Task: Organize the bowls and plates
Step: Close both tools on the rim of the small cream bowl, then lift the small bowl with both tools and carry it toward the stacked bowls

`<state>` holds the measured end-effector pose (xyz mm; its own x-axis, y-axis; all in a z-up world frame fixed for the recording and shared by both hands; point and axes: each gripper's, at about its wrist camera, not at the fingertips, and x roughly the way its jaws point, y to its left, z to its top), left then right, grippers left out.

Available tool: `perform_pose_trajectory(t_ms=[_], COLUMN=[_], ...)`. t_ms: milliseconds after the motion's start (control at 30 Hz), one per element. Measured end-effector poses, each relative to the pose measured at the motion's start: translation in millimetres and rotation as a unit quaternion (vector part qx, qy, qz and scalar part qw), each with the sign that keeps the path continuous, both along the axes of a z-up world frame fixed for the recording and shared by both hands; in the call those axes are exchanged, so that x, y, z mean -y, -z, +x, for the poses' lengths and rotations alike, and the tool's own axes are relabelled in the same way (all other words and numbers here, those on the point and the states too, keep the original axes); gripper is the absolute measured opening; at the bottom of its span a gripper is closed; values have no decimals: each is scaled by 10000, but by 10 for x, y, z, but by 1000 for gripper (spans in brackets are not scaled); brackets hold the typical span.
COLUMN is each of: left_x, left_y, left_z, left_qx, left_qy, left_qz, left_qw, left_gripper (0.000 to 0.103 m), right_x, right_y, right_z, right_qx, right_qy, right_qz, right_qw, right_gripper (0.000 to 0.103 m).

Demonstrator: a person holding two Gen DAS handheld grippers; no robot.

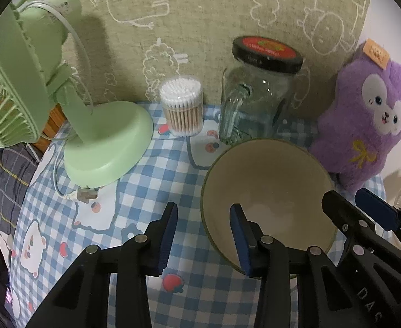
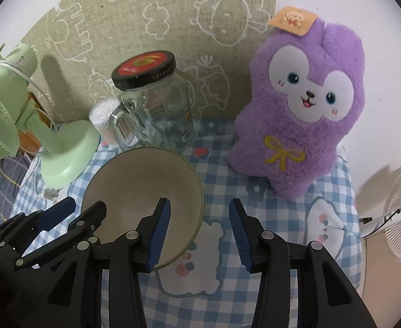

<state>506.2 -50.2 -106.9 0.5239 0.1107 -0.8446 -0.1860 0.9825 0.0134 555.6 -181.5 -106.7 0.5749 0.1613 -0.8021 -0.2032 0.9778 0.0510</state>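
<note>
- The bowl (image 1: 266,191) stands upright on the checked cloth of the surface (image 1: 156,180), just in front of the glass jar (image 1: 258,95). It is round, with a smooth cream inside and a thin dark-green rim.
- The left claw (image 1: 204,235) straddles the left rim of the bowl — one finger inside, one outside. The jaws are half open and the pads do not yet press the wall.
- The right claw (image 2: 199,235) straddles the right rim in the same way, also half open, holding nothing.
- Both claws are equally near; a round bowl has no long axis, so what counts is the thin rim wall between each pair of pads.
- I judge the next move is to close both and lift; the glazed wall may slip.
- Around it: a green plastic fan (image 1: 36,87) at the left, cotton swabs (image 1: 181,106), and a soft purple plush toy (image 2: 304,109) at the right.
</note>
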Motion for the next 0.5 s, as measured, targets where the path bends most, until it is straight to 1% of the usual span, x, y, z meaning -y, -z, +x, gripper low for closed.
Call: perform_pose_trajectory(t_ms=[133,200,233,333,367,400,433,500], left_x=[-9,-2,5,15,18,23,33,39], left_y=[77,115,130,180,195,204,215,224], left_z=[33,55,65,92,97,107,121,135], left_qx=[-111,-143,-149,-202,-221,-232,-239,-251], left_qy=[35,68,92,130,141,151,158,178], left_qz=[17,20,24,10,-10,-16,-2,-21], left_qw=[9999,9999,9998,9997,9997,9996,9996,9995], left_gripper=[35,30,28,23,22,21,21,16], right_x=[3,9,12,8,8,5,6,16], right_y=[66,86,99,132,143,153,164,176], right_z=[27,33,38,56,61,66,73,83], right_qx=[-68,-39,-35,-56,-55,-57,-73,-87], right_qy=[58,84,88,97,104,105,94,108], right_qz=[33,50,56,57,50,54,81,126], right_qw=[10000,9999,9999,9999,9999,9999,9999,9998], right_gripper=[39,31,30,29,27,21,20,19])
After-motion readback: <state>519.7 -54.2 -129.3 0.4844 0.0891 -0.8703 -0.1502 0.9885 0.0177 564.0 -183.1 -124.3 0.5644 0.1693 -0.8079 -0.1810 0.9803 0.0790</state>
